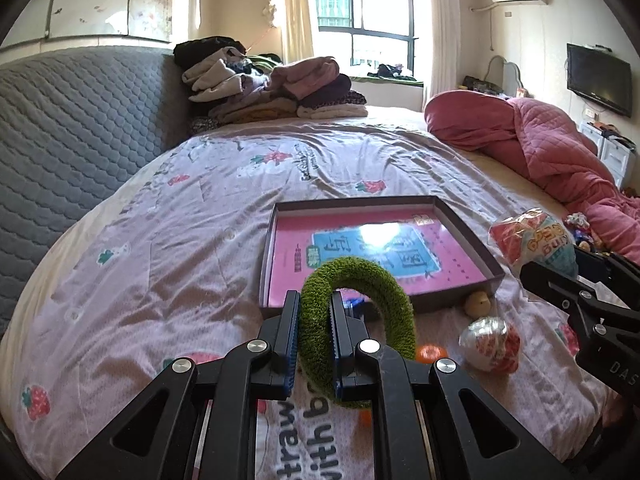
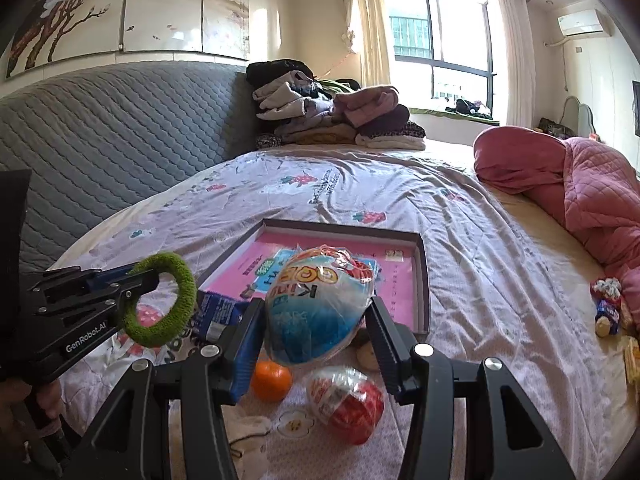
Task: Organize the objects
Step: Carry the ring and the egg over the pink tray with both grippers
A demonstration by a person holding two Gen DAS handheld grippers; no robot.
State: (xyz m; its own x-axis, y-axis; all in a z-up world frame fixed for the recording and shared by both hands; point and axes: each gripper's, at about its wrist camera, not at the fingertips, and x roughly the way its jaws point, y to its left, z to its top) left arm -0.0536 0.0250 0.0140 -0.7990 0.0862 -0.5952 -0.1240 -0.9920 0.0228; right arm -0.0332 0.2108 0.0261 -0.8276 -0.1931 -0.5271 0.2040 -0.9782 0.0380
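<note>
My left gripper (image 1: 315, 308) is shut on a fuzzy green ring (image 1: 360, 320) and holds it above the bed, in front of a shallow brown box (image 1: 468, 236) with a pink book inside. My right gripper (image 2: 316, 316) is shut on a big blue-and-white wrapped toy egg (image 2: 316, 308) and holds it over the box's near edge (image 2: 422, 280). The egg also shows in the left wrist view (image 1: 536, 240). The ring and left gripper (image 2: 132, 280) show at the left of the right wrist view (image 2: 164, 304).
On the bed sheet lie a red-and-white wrapped egg (image 2: 346, 404), an orange (image 2: 271, 380), a blue carton (image 2: 218, 314), a small yellow toy (image 1: 478, 303) and small toys (image 2: 610, 304) by the pink quilt (image 2: 580, 184). Folded clothes (image 2: 332, 120) are piled at the headboard.
</note>
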